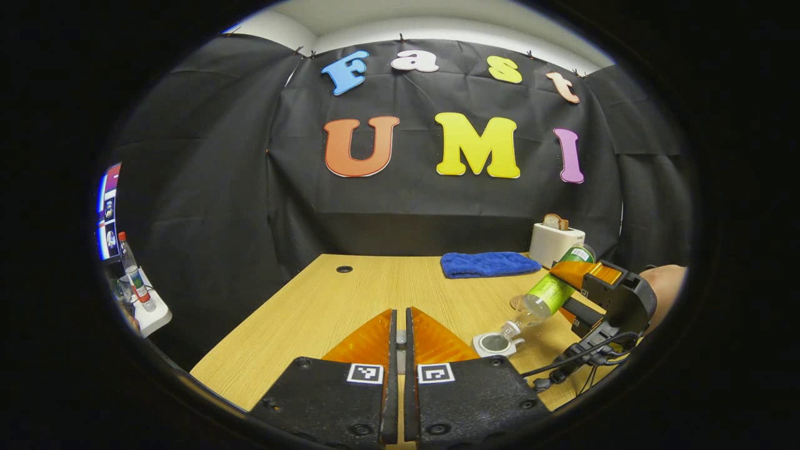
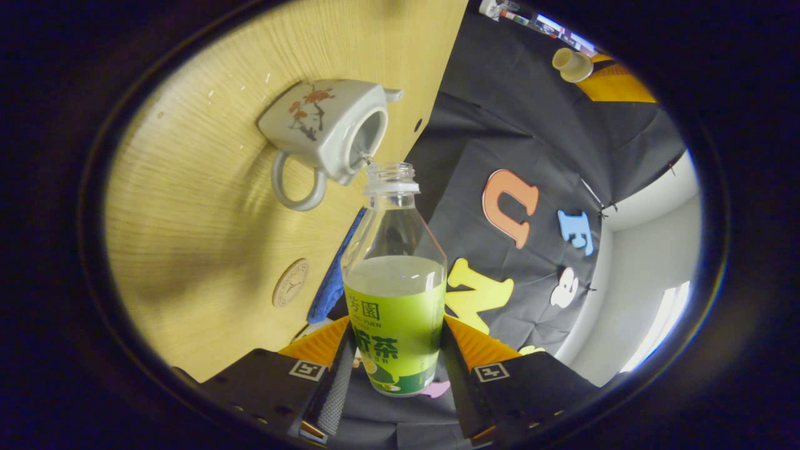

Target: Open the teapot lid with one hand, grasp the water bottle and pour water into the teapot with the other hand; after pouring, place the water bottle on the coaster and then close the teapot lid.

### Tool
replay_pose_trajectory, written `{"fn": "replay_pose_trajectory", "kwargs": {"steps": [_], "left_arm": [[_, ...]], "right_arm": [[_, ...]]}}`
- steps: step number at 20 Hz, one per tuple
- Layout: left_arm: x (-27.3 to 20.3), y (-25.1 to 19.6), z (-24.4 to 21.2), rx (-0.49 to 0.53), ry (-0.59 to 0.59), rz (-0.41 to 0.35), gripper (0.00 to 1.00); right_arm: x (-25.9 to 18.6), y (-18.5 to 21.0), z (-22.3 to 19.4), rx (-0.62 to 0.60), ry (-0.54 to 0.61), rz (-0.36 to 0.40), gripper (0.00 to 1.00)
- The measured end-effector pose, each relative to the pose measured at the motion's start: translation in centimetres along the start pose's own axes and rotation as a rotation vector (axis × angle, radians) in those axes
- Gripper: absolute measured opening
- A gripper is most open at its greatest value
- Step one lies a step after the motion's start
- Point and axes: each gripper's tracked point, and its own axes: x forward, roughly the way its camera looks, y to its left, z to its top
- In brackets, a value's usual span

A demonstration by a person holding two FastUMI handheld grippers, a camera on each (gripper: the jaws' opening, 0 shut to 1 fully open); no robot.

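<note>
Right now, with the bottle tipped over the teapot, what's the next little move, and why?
Probably tip the water bottle a little further. Its mouth already sits just over the open teapot, the right gripper has its fingers clamped on it, the teapot lid is off, and much water seems left inside.

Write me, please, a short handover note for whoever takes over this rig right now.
Left gripper: shut, apparently on the teapot lid, held up off the pot.
Right gripper: shut on the water bottle, tilted, its open mouth at the opening of the teapot.
Coaster: bare, on the table beside the teapot.
Done: lid off, bottle grasped, pour starting or about to start; water remains in the bottle.
Left: finish pouring, stand the bottle on the coaster, put the lid back.
</note>
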Motion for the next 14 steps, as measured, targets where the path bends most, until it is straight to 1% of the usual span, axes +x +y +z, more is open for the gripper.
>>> {"fn": "replay_pose_trajectory", "kwargs": {"steps": [4,8,11,14], "left_arm": [[0.0,-0.4,0.1,0.025,-0.003,-0.002,0.06],[-0.1,-0.7,0.5,0.029,-0.013,-0.007,0.06],[0.0,-0.5,0.6,0.025,-0.022,0.002,0.06],[0.0,-0.2,0.4,0.024,-0.016,0.007,0.06]], "right_arm": [[0.0,-0.5,0.0,-0.045,-0.002,-0.035,0.71],[-0.1,-1.1,0.4,-0.099,-0.010,-0.079,0.71],[-0.1,-1.2,0.4,-0.110,-0.016,-0.086,0.71],[0.0,-1.6,0.5,-0.142,-0.019,-0.109,0.71]]}}
